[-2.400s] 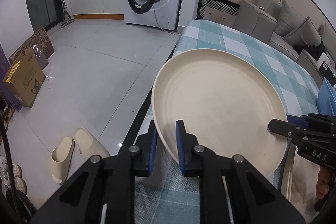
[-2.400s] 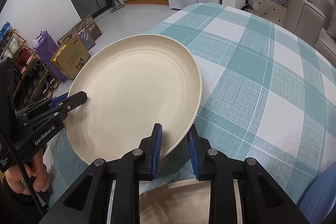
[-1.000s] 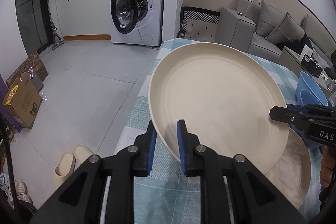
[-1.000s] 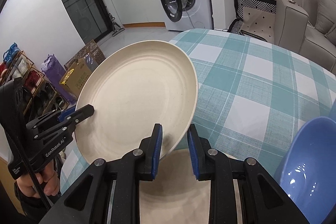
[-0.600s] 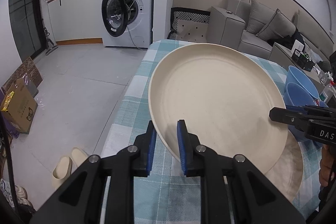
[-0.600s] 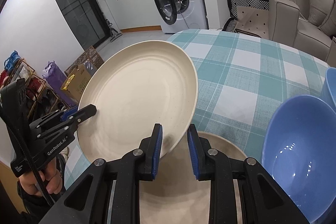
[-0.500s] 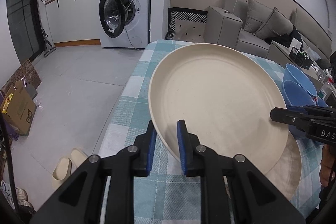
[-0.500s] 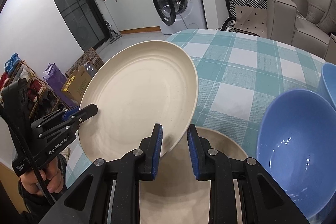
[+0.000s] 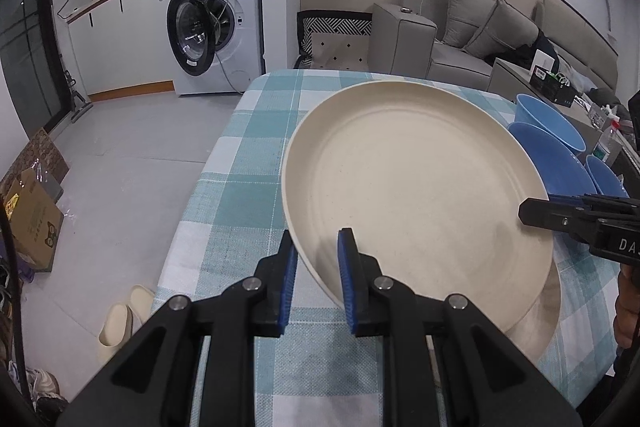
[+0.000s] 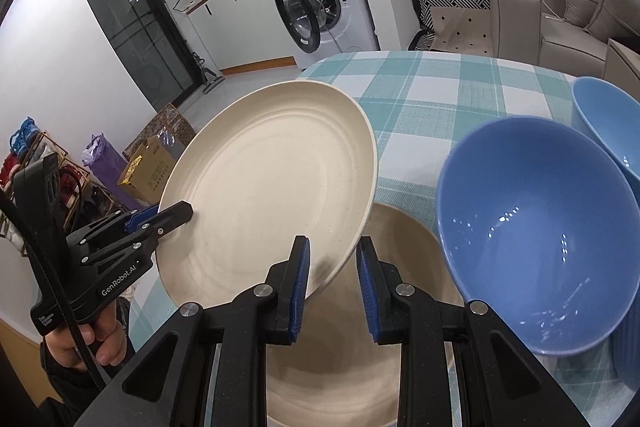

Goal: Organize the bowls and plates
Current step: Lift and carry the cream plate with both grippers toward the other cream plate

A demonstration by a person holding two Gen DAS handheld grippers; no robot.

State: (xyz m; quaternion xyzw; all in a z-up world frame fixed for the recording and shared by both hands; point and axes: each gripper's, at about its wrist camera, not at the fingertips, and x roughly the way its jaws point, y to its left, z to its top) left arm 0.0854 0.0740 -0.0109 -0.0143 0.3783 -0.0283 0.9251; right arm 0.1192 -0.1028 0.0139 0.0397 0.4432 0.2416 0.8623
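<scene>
The left gripper has its two blue pads on the near rim of a big cream plate. One pad is under the rim and one is on top, so it pinches the plate. The right gripper has its pads on each side of the other edge of the same plate. One pad touches the rim. The other pad has a small gap, so I cannot tell if it squeezes.

The plate is up in the air and tilted, with the left side higher in the right wrist view. Under it lies a second plate, flat on the table, and the top plate covers part of it.

To the right is a big blue bowl, just beside the second plate. Behind it is a back bowl. In the left wrist view three blue bowls show in a row near the right edge of the table.

The left edge of the table is close to the plates. Past it the floor is wide and open, with a box and slippers on it. The far half of the table has only its blue and white cloth.

The left gripper reads "GenRobot.AI" on its side. The right gripper shows the letters "DA" and then gets cut off. A washer stands far back, and its labels are too small to read.
</scene>
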